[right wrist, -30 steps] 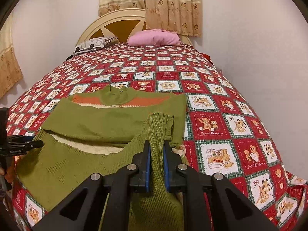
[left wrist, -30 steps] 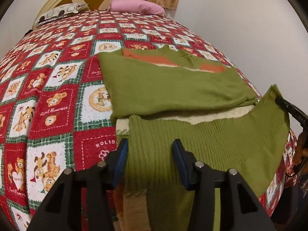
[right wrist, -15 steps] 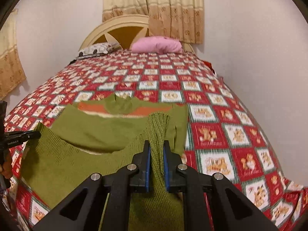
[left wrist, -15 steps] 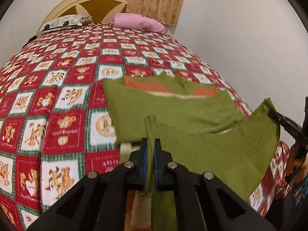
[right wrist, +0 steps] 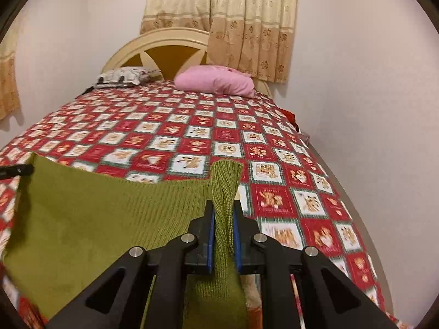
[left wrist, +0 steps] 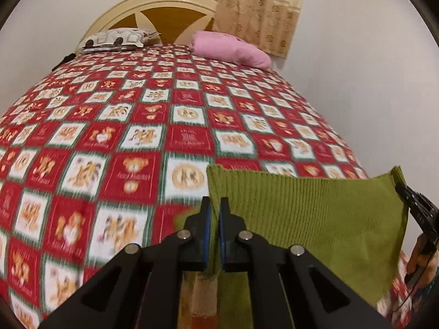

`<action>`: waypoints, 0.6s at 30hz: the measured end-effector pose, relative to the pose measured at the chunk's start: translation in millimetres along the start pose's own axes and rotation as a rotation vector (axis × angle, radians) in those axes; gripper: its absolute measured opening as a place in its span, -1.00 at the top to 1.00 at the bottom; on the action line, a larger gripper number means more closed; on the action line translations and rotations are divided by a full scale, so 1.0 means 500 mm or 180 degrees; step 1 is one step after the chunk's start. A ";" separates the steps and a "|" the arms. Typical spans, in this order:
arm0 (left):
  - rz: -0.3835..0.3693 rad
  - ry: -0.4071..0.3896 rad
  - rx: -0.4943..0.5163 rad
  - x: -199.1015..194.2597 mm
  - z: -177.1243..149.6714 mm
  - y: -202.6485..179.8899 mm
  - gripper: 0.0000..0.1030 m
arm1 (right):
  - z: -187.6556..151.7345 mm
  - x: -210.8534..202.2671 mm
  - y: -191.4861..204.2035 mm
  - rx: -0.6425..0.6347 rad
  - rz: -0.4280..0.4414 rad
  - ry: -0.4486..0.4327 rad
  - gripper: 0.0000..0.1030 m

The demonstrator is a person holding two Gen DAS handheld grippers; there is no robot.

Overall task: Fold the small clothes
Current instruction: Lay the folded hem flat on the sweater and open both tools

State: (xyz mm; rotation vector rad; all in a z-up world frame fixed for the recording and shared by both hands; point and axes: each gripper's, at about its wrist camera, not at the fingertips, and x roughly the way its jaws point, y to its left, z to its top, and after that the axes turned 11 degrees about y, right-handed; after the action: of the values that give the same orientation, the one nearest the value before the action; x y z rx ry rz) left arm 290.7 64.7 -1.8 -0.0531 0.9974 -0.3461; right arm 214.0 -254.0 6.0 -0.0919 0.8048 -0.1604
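A green knit sweater point(left wrist: 315, 213) hangs stretched between my two grippers above the bed. My left gripper point(left wrist: 215, 205) is shut on its ribbed hem at one corner. My right gripper point(right wrist: 223, 208) is shut on the bunched hem at the other corner; the sweater point(right wrist: 96, 213) spreads to the left of it. The right gripper's tip shows at the right edge of the left wrist view point(left wrist: 411, 200). The left gripper's tip shows at the left edge of the right wrist view point(right wrist: 16, 170). The rest of the sweater hangs below, hidden.
The bed carries a red, white and green teddy-bear quilt point(left wrist: 137, 142). A pink pillow point(left wrist: 230, 49) and a patterned pillow point(left wrist: 115, 38) lie by the cream headboard point(right wrist: 164, 46). A white wall point(right wrist: 356, 96) runs along the right side. Curtains point(right wrist: 227, 19) hang behind.
The left gripper closed on the hem. Both grippers lifted the sweater's lower part up; the folded body and orange stripe on the quilt are now out of sight.
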 end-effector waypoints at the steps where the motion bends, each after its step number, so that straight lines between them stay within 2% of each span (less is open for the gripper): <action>1: 0.0046 0.0010 -0.0008 0.022 0.006 0.000 0.89 | 0.001 0.030 0.001 0.0007 -0.0047 0.0028 0.79; 4: 0.0279 0.0129 -0.0045 0.113 0.010 -0.002 0.89 | -0.020 0.149 0.016 -0.0065 -0.0257 0.0282 0.79; 6: 0.0402 0.0301 -0.0093 0.168 0.000 0.004 0.89 | -0.036 0.200 0.017 -0.0055 -0.0293 0.0535 0.79; 7: 0.0386 0.0344 -0.0159 0.180 -0.004 0.014 0.89 | -0.037 0.213 0.014 -0.0041 -0.0272 0.0625 0.79; 10: 0.0343 0.0309 -0.0187 0.163 -0.002 0.019 0.86 | -0.031 0.215 0.008 -0.0017 -0.0255 0.0659 0.78; 12: 0.0409 0.0361 -0.0184 0.169 -0.005 0.018 0.81 | -0.033 0.228 0.007 -0.0025 -0.0254 0.0757 0.66; 13: 0.0438 0.0360 -0.0184 0.168 -0.006 0.017 0.79 | -0.031 0.229 0.006 -0.0018 -0.0283 0.0775 0.59; 14: 0.0483 0.0367 -0.0180 0.168 -0.006 0.015 0.73 | -0.031 0.229 0.005 -0.0004 -0.0318 0.0789 0.42; 16: 0.0609 0.0394 -0.0173 0.166 -0.004 0.012 0.51 | -0.028 0.211 -0.019 0.0155 -0.0179 0.0740 0.37; 17: 0.0638 0.0408 -0.0172 0.157 -0.002 0.013 0.37 | -0.029 0.173 -0.048 0.0378 -0.0096 0.0555 0.37; 18: 0.0628 0.0417 -0.0171 0.142 -0.003 0.017 0.31 | -0.032 0.149 -0.064 0.0531 -0.0111 0.0412 0.37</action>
State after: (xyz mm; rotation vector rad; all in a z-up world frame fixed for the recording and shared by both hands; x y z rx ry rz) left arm 326.4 50.8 -62.2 0.0198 1.1318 -0.1432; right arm 249.9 -299.1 -53.4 0.0626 0.9161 -0.2677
